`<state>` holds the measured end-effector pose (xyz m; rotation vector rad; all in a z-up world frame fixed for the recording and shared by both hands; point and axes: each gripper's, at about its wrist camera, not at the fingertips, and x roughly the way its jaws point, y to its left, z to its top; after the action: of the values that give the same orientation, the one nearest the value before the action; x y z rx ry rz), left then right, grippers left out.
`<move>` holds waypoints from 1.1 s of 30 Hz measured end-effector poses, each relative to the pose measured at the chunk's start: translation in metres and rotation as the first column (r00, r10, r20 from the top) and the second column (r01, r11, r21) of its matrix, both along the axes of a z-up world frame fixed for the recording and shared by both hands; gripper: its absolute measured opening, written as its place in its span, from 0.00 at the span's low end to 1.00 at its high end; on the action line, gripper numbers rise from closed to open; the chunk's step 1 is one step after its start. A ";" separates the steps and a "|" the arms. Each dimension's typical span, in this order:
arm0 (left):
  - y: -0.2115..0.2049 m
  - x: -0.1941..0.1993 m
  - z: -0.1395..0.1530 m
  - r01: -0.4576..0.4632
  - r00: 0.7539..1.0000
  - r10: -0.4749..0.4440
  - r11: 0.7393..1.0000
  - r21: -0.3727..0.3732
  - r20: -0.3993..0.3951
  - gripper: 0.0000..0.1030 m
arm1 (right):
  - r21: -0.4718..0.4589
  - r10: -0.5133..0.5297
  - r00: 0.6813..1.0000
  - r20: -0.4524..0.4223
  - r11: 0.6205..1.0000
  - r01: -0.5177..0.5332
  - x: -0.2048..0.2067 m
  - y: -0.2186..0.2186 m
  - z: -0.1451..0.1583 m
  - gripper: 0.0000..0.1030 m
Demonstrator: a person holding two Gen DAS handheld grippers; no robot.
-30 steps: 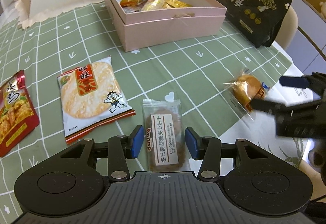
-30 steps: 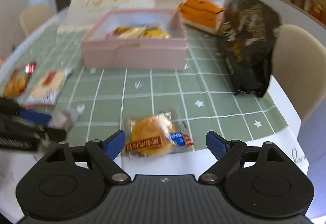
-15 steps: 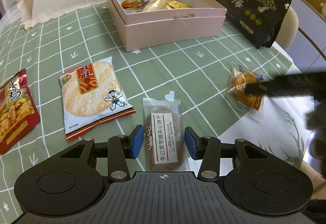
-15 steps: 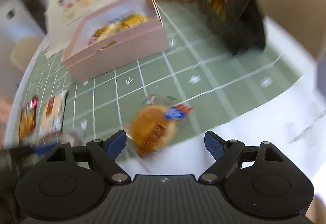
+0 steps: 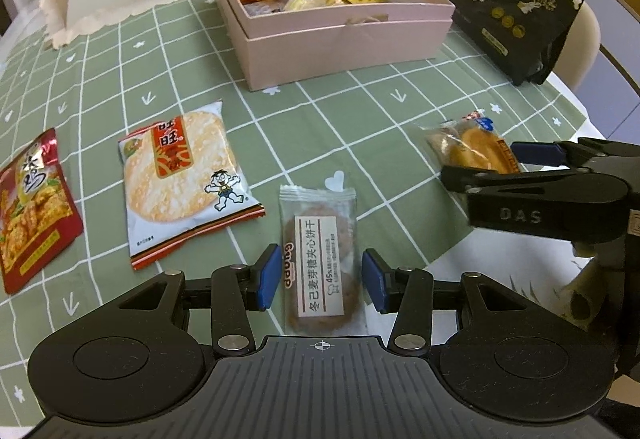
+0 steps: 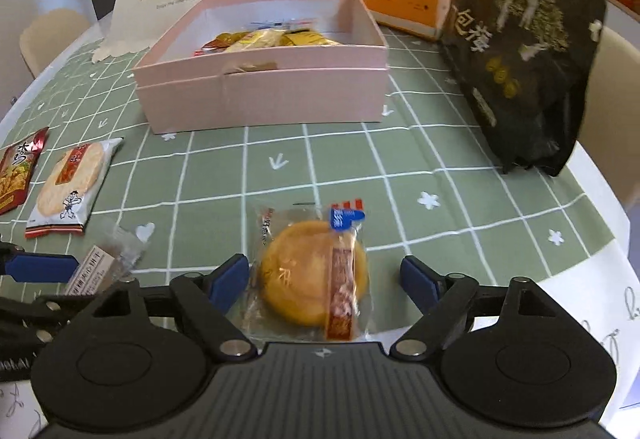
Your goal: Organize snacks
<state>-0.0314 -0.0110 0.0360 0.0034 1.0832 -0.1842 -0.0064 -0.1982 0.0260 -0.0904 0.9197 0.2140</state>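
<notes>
both grippers gape, gripping nothing. right gripper (image 6: 324,281) has swung back square, now straddling round cake packet (image 6: 314,273); left gripper (image 5: 319,281) unchanged astride biscuit packet (image 5: 318,259). green checked cloth (image 6: 340,167); pink box (image 6: 264,91) behind.

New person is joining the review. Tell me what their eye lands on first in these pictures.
The pink box at the table's far middle, already holding gold-wrapped snacks. Nearer, each open gripper brackets a packet lying flat: the left gripper around the clear biscuit packet, the right gripper around the round yellow cake. The tall black pouch looms far right.
</notes>
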 end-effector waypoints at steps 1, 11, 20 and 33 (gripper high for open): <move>0.000 0.000 0.000 0.003 1.000 -0.003 1.000 0.001 -0.001 0.48 | -0.001 0.005 1.000 -0.001 1.000 -0.005 0.001 -0.001 0.000 0.70; -0.001 -0.011 0.001 0.032 0.999 -0.032 0.999 0.012 0.028 0.40 | -0.026 0.060 0.998 -0.006 0.998 -0.060 -0.009 -0.001 0.011 0.53; 0.025 -0.009 0.068 0.011 0.964 0.041 0.981 -0.195 0.261 0.37 | -0.011 0.039 0.976 0.213 0.999 -0.038 -0.010 -0.025 0.105 0.53; 0.034 0.158 0.128 -0.033 0.905 0.173 0.940 -0.340 0.389 0.37 | 0.073 0.067 0.915 0.398 0.992 -0.104 0.085 -0.011 0.221 0.53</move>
<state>0.1264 0.0225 0.1638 -0.3028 0.6152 -0.2517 0.0785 -0.2096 0.2467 -0.0840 0.5009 0.3070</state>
